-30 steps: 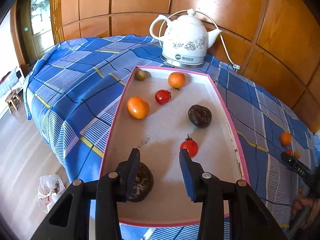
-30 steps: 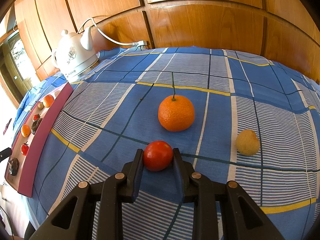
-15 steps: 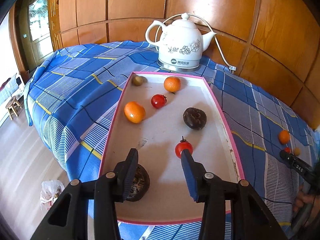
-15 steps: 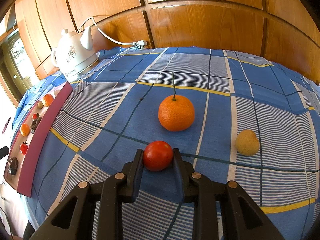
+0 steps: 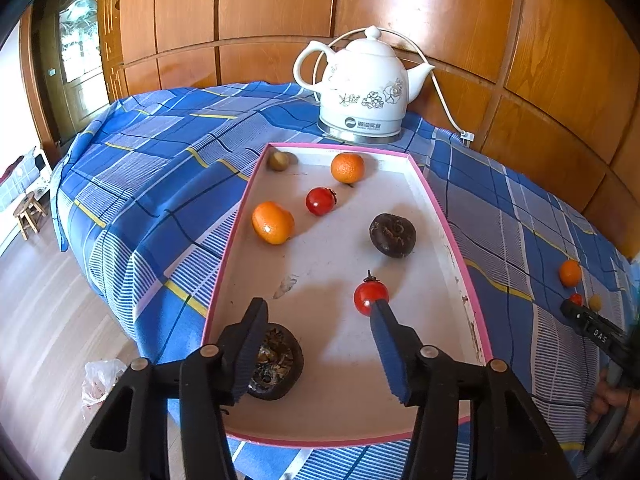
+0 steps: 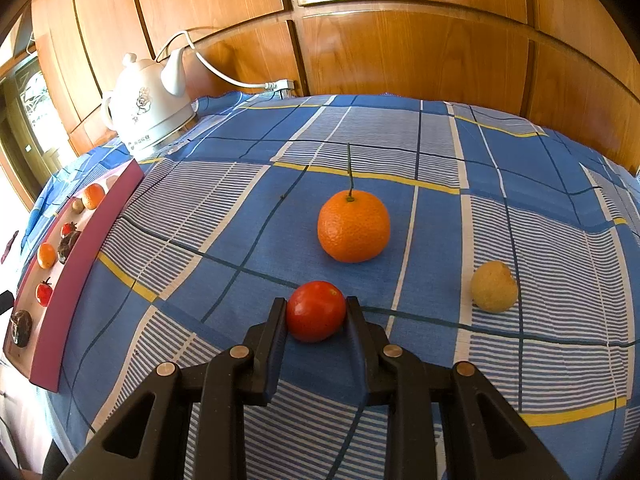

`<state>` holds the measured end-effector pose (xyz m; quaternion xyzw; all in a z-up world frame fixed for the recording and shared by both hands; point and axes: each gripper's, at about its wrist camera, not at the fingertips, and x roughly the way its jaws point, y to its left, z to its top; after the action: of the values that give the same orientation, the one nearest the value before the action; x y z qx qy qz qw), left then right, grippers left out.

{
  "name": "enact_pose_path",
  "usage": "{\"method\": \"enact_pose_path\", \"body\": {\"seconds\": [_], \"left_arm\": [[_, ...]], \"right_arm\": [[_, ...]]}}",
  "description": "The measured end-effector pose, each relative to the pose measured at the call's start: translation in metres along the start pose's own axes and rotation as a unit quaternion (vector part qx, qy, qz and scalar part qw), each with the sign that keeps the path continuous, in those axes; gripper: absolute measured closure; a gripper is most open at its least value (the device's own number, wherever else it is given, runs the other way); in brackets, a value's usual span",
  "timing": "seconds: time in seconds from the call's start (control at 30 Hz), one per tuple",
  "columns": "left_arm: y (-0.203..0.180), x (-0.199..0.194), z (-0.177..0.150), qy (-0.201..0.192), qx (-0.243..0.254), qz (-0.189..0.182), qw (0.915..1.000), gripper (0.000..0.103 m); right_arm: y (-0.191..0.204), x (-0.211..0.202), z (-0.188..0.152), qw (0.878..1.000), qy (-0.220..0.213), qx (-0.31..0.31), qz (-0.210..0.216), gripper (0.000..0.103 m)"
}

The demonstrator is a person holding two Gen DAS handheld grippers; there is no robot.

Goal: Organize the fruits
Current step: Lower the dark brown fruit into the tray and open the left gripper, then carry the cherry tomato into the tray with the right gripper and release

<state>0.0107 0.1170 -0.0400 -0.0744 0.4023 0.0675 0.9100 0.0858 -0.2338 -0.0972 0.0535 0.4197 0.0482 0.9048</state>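
My right gripper (image 6: 316, 310) is shut on a red tomato (image 6: 316, 311) resting on the blue checked cloth. An orange mandarin (image 6: 353, 226) with a stem sits just beyond it, and a pale yellow fruit (image 6: 494, 287) lies to the right. My left gripper (image 5: 318, 312) is open and empty above the near end of the pink-rimmed tray (image 5: 448, 224). The tray holds two mandarins (image 5: 273, 223), two tomatoes (image 5: 371, 297), two dark fruits (image 5: 392, 235) and a small brownish fruit (image 5: 278, 160). One dark fruit (image 5: 276, 360) is partly behind the left finger.
A white electric kettle (image 5: 364, 88) with its cord stands behind the tray against the wood-panelled wall. The tray also shows at the left of the right wrist view (image 6: 76, 276). The cloth drops off to the floor at the left, where a stool (image 5: 28, 210) stands.
The left gripper has pulled back and risen, so the tray and kettle look further away. The right gripper stays shut on the tomato and has not moved.
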Motion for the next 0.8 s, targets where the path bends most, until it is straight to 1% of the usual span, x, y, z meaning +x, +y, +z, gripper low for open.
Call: {"method": "enact_pose_path", "body": {"seconds": [0.13, 0.27, 0.4, 0.63, 0.8], "left_arm": [[0.000, -0.002, -0.001, -0.006, 0.004, 0.010, 0.9999, 0.046], [0.003, -0.005, -0.001, -0.015, -0.001, 0.019, 0.9997, 0.042], [0.007, -0.006, 0.000, -0.018, -0.005, 0.017, 0.9997, 0.042], [0.010, -0.005, -0.001, -0.013, -0.009, 0.013, 0.9998, 0.042], [0.010, -0.008, 0.000, -0.021, -0.009, 0.014, 0.9996, 0.042]], "right_arm": [[-0.003, 0.000, 0.000, 1.000, 0.001, 0.008, 0.008, 0.074], [-0.001, 0.001, 0.000, 1.000, 0.001, 0.001, 0.001, 0.074], [0.006, 0.001, 0.000, 1.000, 0.001, -0.011, -0.015, 0.074], [0.008, 0.001, -0.001, 0.999, 0.001, -0.021, -0.027, 0.075], [0.012, -0.001, -0.001, 0.999, 0.004, -0.034, -0.037, 0.075]]}}
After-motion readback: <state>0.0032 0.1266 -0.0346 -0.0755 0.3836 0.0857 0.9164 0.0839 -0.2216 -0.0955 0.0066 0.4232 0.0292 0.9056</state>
